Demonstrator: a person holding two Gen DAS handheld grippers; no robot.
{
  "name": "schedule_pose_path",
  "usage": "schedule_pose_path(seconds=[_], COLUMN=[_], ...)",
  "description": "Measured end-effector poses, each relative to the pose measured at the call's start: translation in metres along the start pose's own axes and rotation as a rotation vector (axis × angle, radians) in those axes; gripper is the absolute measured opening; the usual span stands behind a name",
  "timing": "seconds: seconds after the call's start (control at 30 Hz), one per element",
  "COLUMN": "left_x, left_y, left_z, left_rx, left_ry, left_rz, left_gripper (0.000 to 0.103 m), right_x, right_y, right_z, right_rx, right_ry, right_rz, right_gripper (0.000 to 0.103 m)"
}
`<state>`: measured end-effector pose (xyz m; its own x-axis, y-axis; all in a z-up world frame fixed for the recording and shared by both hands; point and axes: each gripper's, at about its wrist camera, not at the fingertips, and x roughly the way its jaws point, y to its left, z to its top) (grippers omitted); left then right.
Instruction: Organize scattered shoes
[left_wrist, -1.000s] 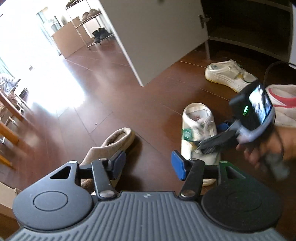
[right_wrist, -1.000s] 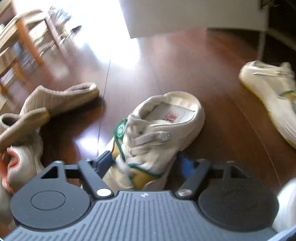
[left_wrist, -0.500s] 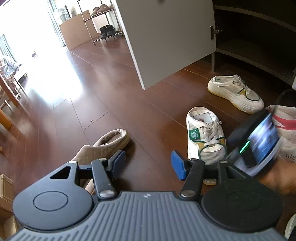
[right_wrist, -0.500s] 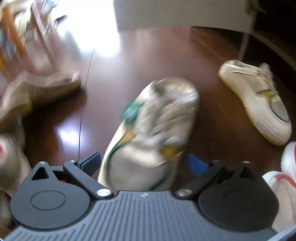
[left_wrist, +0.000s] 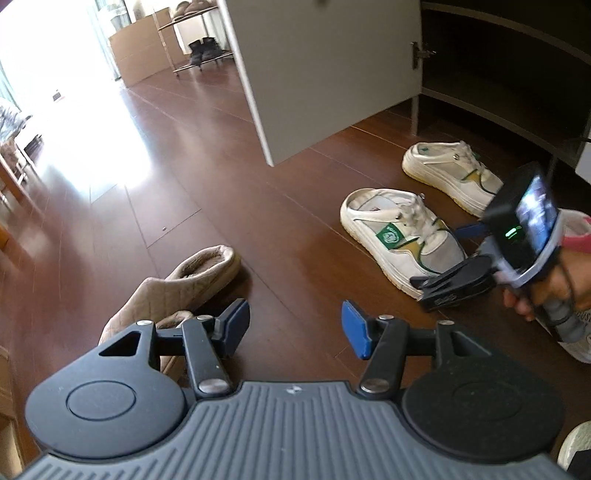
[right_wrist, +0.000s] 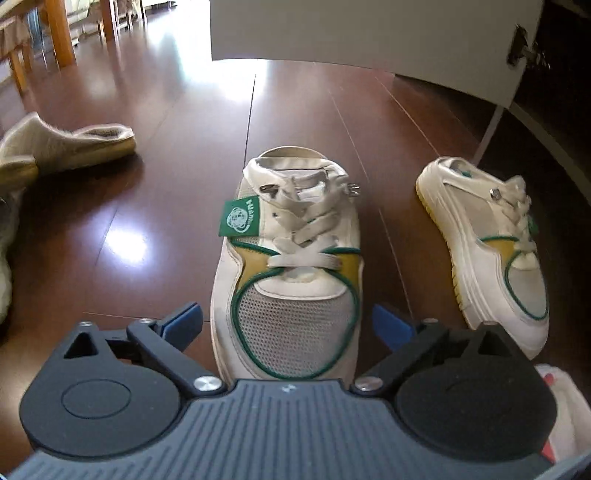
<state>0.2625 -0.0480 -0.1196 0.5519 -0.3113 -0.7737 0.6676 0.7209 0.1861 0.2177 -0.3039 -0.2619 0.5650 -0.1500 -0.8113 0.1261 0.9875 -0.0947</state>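
The near white mule sneaker (right_wrist: 291, 266) is lying flat on the wooden floor (right_wrist: 177, 155), just beside its mate (right_wrist: 491, 251) before the open cabinet (left_wrist: 498, 74); its toe is being straddled by the right gripper (right_wrist: 286, 325), whose jaws have just been opening and are now spread, pads clear of both sides; the left gripper (left_wrist: 293, 326) is being held half spread on nothing above a tan slipper (left_wrist: 192, 280). The sneaker is being judged light, with a stiff sole and soft mesh upper; the firm sidewalls at midfoot are being favoured over laces.
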Motion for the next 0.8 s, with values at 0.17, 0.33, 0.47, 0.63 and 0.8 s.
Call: schedule_pose_path(seconds=[0.17,0.33,0.47,0.63,0.8], left_x=[-0.002,0.007,0.007,0.008,0.006], left_y=[-0.002,0.0,-0.003,-0.004,0.002], left_z=[-0.002,-0.005,-0.004,-0.007,-0.015], left_rx=[0.023,-0.004,0.007,0.019,0.005], left_ry=[-0.006,0.026,0.014,0.026,0.044], left_rz=[0.025,0.018,0.01,0.013,0.025], left_gripper=[0.06,0.06,0.06,0.06,0.06], right_x=[0.004,0.012,0.014,0.023,0.025], right_y=[-0.011,-0.054,-0.076,-0.099,-0.106], right_z=[0.001,0.009,0.007,0.009,0.011], right_rx=[-0.029,-0.072,-0.093,-0.144,-0.219], right_ry=[-0.03,-0.001,0.008,-0.003,0.0], right_rz=[0.011,0.031,0.039,0.037,-0.003], right_gripper=[0.087,0.086,0.086,0.086,0.091])
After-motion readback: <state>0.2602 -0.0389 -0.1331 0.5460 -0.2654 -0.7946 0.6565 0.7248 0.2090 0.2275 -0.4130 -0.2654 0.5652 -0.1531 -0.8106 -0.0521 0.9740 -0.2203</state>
